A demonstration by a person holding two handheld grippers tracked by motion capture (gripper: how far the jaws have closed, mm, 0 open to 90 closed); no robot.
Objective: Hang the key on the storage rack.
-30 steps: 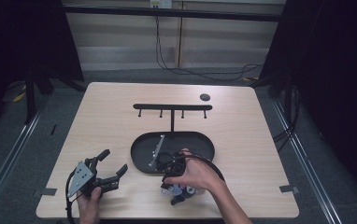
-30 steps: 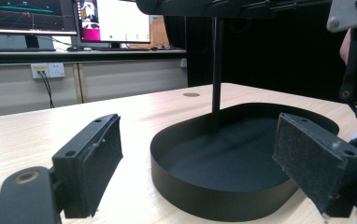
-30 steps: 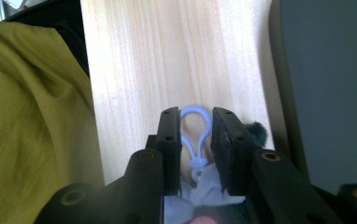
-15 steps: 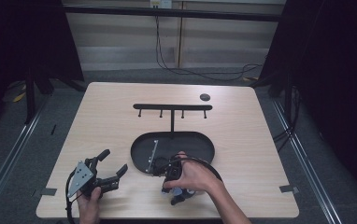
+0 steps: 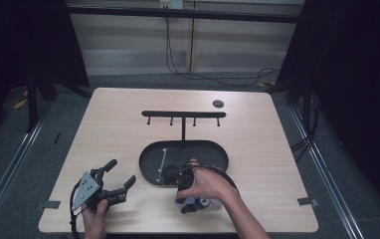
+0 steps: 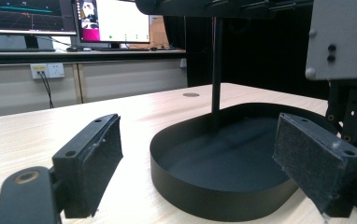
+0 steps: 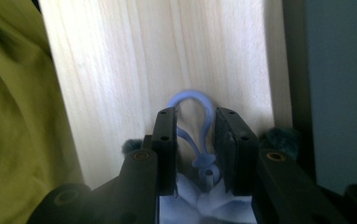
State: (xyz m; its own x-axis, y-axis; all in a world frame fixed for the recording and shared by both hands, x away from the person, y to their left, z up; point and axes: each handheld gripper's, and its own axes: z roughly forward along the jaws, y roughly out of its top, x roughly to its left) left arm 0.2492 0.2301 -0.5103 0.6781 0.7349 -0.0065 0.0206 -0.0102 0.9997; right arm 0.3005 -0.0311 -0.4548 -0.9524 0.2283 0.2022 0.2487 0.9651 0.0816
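1. The step in hand looks like the pick-up of a small blue keychain toy [image 7: 196, 140]: in the right gripper view its blue loop sits between the 2 jaws of the right gripper [image 7: 196, 154], above pale blue material at the bottom centre of the frame.
2. In the high view the toy [image 5: 198, 203] lies at the lower centre of the frame, on the wooden table [image 5: 257, 149] just below the black oval tray [image 5: 198, 149], under the person's right hand [image 5: 205, 184].
3. The next move probably calls for a lift and a carry toward the black T-shaped hook rack [image 5: 183, 115], whose post rises from the tray; the loop must stay free to catch a peg.
4. The right gripper's jaws stand narrowly apart and seem clamped on the loop's stem.
5. The left gripper [image 5: 113, 181], lower left in the high view, rests on the table with jaws spread wide, holding nothing; its pads [image 6: 95, 158] frame the tray's wall [image 6: 223, 186].
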